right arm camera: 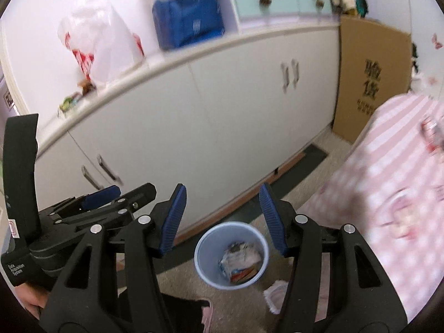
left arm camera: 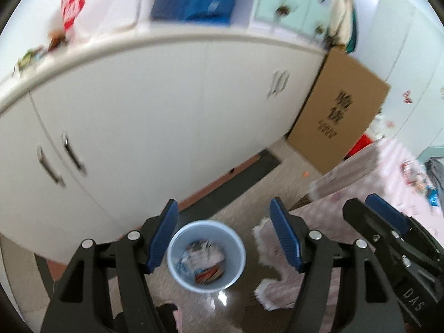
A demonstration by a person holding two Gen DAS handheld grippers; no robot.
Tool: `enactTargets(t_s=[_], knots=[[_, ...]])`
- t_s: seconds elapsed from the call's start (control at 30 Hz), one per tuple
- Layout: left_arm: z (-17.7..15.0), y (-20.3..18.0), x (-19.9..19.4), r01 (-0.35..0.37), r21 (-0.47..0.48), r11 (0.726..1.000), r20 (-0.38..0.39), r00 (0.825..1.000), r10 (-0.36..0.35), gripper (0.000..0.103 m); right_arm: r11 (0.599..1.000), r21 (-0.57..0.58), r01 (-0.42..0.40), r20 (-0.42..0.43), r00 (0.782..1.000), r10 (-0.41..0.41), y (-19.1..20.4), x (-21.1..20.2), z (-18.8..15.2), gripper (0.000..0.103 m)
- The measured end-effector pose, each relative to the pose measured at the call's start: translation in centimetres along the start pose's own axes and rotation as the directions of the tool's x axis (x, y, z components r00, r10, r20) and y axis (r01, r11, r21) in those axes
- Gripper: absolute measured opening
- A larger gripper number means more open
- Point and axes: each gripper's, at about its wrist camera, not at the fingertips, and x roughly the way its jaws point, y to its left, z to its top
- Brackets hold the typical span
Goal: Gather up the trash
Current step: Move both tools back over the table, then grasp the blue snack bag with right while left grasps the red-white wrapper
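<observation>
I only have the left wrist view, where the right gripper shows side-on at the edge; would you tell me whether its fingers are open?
Observer: Yes. In the right wrist view the right gripper is open, with nothing between its blue pads.
Operator: Thank you. What does it point at?
Observer: The blue trash bin on the floor lies framed between its fingers, with crumpled wrappers inside.
Operator: Is the handle of my left gripper visible there?
Observer: Yes. The left gripper shows from the side, and a hand grips its base below a label reading "Data Acquisition System".
</observation>
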Motion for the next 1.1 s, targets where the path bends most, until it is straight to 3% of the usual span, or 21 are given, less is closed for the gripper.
enactTargets(t_s=[0.17,0.37,0.63,0.83,0.97,1.1], knots=[[1.4,-6.0,-3.2,0.069,0.085,0.994,0.069,0.995,-0.075,0.07,0.998,0.014,0.06,0.08,0.995,-0.061,-2.8,-5.2,1.6,0.055],[1.6,-15.1,-4.4,0.142,0.235,0.962,0.097,0.981,-0.169,0.073,0.981,0.044,0.189,0.134,0.972,-0.193,-8.9,-10.8,2.0,0.06],[0.6,-25.8,-0.7,0.239,0.388,0.89,0.012,0.965,-0.264,0.073,0.921,0.103,0.375,0.095,0.918,-0.384,-19.9,-15.0,0.2,0.068],[-0.3,-31.0,2.6,0.243,0.46,0.854,-0.027,0.965,-0.26,0.073,0.881,0.139,0.452,0.059,0.885,-0.463,-26.7,-15.6,-0.8,0.077],[0.1,-33.0,4.9,0.242,0.469,0.849,-0.049,0.967,-0.248,0.073,0.869,0.145,0.473,0.007,0.878,-0.479,-30.2,-14.6,-0.8,0.079],[0.3,-34.7,6.4,0.189,0.513,0.837,-0.032,0.979,-0.201,0.073,0.867,0.135,0.48,-0.068,0.877,-0.476,-33.7,-12.8,-0.1,0.083]])
